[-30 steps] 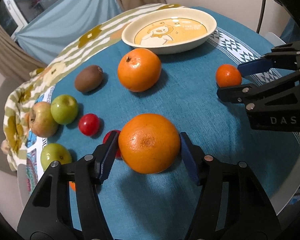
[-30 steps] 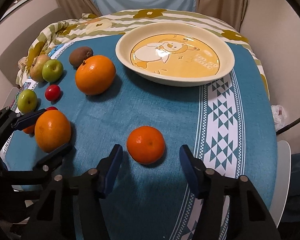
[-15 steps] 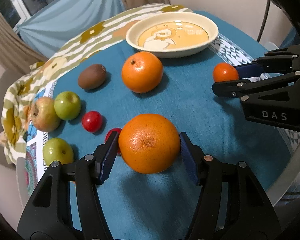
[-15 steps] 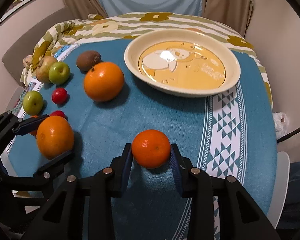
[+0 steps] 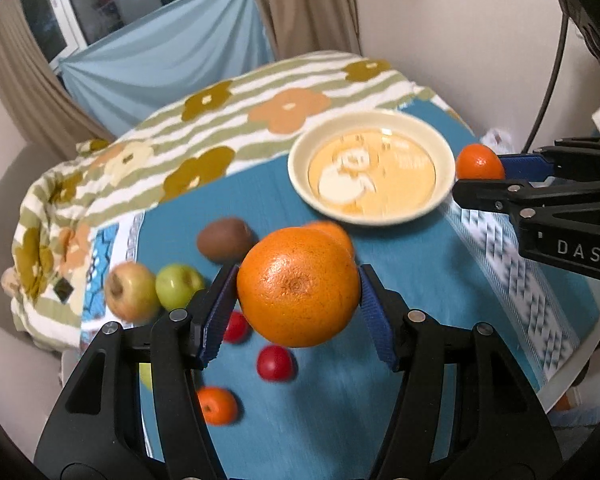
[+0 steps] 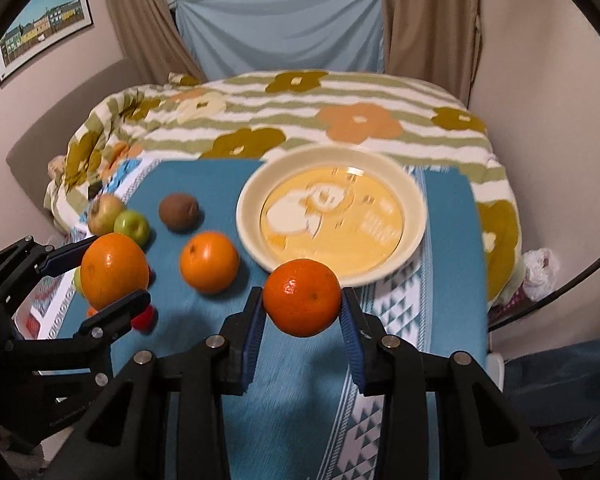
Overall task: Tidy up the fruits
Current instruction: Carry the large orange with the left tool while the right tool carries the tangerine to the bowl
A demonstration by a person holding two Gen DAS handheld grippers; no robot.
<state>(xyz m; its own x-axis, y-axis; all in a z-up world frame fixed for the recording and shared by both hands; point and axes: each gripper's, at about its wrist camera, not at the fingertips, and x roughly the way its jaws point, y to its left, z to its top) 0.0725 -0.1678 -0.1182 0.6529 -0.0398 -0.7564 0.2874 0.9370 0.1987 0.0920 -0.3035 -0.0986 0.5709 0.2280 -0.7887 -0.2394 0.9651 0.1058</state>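
Observation:
My left gripper (image 5: 298,310) is shut on a large orange (image 5: 298,287) and holds it above the blue tablecloth; it also shows in the right wrist view (image 6: 114,271). My right gripper (image 6: 302,318) is shut on a small mandarin (image 6: 302,298), lifted off the cloth just in front of the cream bowl (image 6: 252,188). In the left wrist view the mandarin (image 5: 478,162) sits beside the bowl's (image 5: 300,184) right rim. The bowl holds no fruit.
On the cloth lie a second large orange (image 6: 209,262), a kiwi (image 6: 179,209), a green apple (image 6: 131,226), a reddish apple (image 6: 104,212), two red tomatoes (image 5: 275,362), and a small mandarin (image 5: 217,405). A flowered blanket (image 6: 340,120) lies beyond the bowl.
Both grippers have lifted their fruit off the cloth. The right gripper, open a second ago, closed on the mandarin. Both views now sit higher and farther back.

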